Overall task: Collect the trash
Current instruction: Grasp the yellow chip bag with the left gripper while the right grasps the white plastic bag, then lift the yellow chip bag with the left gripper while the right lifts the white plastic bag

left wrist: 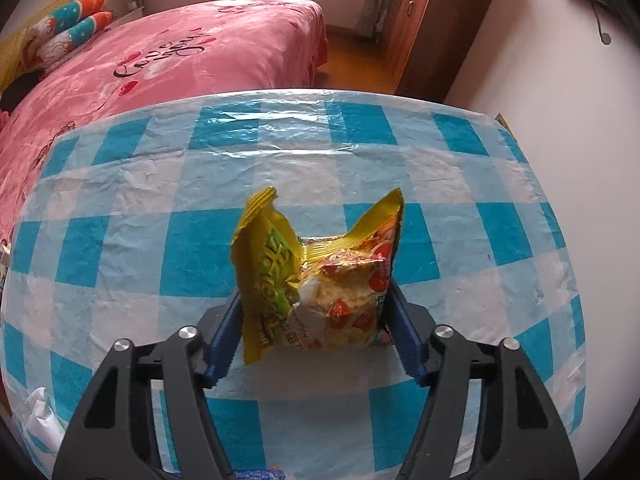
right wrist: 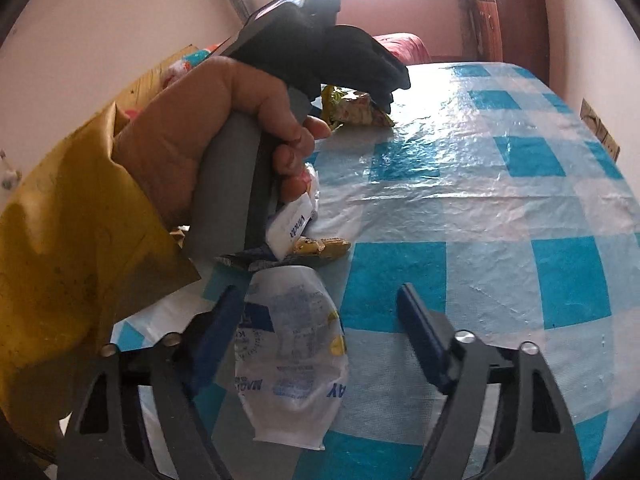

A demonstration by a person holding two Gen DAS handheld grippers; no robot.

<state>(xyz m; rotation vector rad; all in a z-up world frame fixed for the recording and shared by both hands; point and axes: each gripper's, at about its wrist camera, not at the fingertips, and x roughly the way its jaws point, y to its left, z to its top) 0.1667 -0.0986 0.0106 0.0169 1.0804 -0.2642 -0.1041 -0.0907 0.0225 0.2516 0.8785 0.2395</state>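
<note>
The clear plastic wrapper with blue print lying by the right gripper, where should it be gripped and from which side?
Grip the clear plastic wrapper with blue print across its narrow width, near the middle, coming down from above. It lies flat and long on the blue-and-white checked tablecloth, between the right gripper fingers, against the left one. Shifting slightly left would probably centre it.

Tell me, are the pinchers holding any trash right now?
Yes. The left gripper squeezes the yellow noodle packet by its two side edges, near the bottom. The right gripper holds nothing yet; a white wrapper lies between its open fingers.
</note>
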